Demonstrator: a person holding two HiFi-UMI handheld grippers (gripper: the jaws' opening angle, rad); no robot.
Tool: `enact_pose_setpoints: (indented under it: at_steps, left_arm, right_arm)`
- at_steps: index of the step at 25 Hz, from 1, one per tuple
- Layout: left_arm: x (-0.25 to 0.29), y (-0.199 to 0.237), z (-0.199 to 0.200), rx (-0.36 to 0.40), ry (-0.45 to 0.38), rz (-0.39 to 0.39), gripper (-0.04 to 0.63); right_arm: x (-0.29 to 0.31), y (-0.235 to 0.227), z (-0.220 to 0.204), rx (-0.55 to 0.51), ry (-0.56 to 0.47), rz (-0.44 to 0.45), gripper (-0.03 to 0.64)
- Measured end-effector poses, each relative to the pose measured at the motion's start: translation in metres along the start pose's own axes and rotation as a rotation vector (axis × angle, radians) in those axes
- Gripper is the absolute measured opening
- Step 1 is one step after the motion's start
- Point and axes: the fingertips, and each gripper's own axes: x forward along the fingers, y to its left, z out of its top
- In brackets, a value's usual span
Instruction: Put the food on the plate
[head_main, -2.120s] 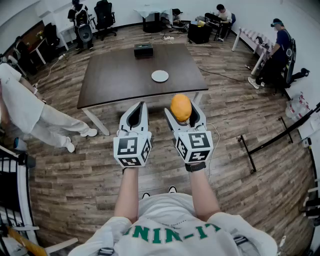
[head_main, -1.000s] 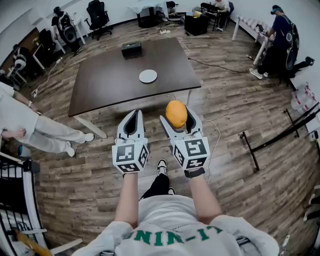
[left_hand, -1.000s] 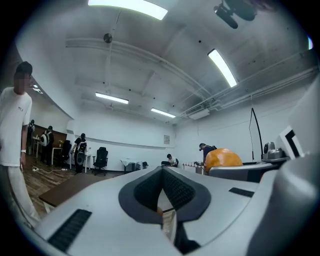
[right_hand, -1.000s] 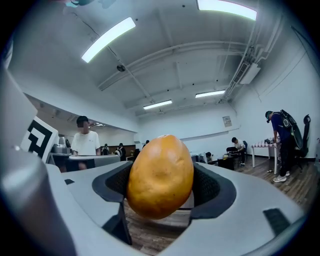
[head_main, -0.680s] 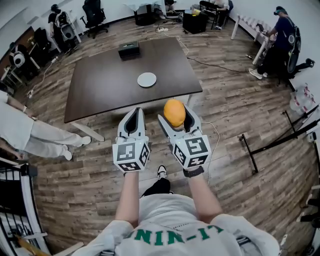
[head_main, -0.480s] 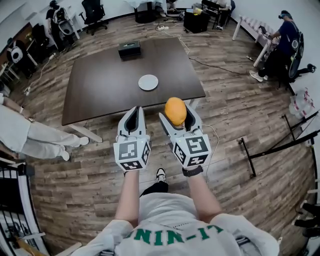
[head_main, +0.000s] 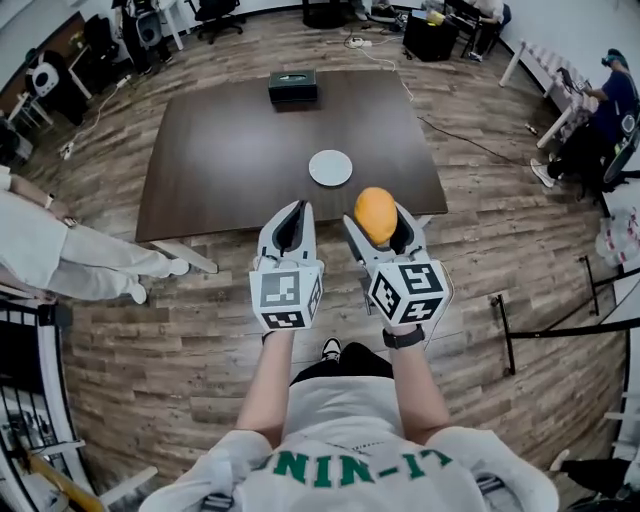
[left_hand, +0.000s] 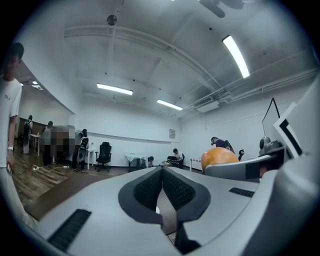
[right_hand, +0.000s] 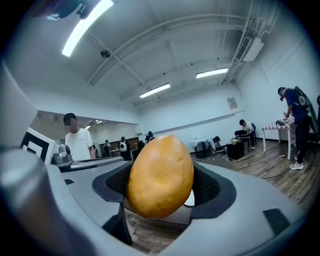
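An orange, egg-shaped fruit (head_main: 376, 214) (right_hand: 160, 176) sits clamped between the jaws of my right gripper (head_main: 383, 224) (right_hand: 161, 184), held over the floor just short of the table's near edge. Beside it on the left, my left gripper (head_main: 290, 226) (left_hand: 162, 189) has its jaws shut together with nothing between them. A small round white plate (head_main: 330, 167) lies on the dark brown table (head_main: 230, 160), ahead of both grippers. From the left gripper view the fruit (left_hand: 219, 156) shows at the right.
A black box (head_main: 292, 86) rests near the table's far edge. A person in white (head_main: 50, 245) stands at the left of the table. Other people, chairs and desks line the far wall and right side. Wooden floor surrounds the table.
The table and plate have drawn nearer to both grippers as I walk forward. The right gripper keeps its hold on the fruit; the left stays shut.
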Motion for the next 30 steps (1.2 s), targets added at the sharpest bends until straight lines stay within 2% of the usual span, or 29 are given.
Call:
enact_pose_setpoints:
  at_steps: [8, 12, 17, 20, 25, 30]
  left_arm:
    - [0.078, 0.040, 0.001, 0.002, 0.009, 0.005, 0.014]
    - [0.133, 0.052, 0.003, 0.028, 0.001, 0.004, 0.014]
    - [0.210, 0.072, 0.004, 0.024, 0.013, 0.045, 0.014]
    - [0.249, 0.076, -0.001, 0.024, 0.027, 0.040, 0.014]
    - [0.297, 0.085, -0.022, 0.011, 0.050, 0.028, 0.014]
    - [0.335, 0.112, -0.053, -0.030, 0.080, 0.033, 0.012]
  right_arm:
    - [0.092, -0.020, 0.008, -0.036, 0.034, 0.055, 0.359]
    - [0.141, -0.051, 0.018, -0.048, 0.040, 0.078, 0.359]
    - [0.210, -0.102, 0.035, -0.064, 0.045, 0.092, 0.359]
    - [0.245, -0.127, 0.041, -0.053, 0.046, 0.104, 0.359]
    - [0.293, -0.158, 0.030, -0.053, 0.094, 0.118, 0.359]
    - [0.332, -0.171, 0.003, -0.052, 0.159, 0.148, 0.359]
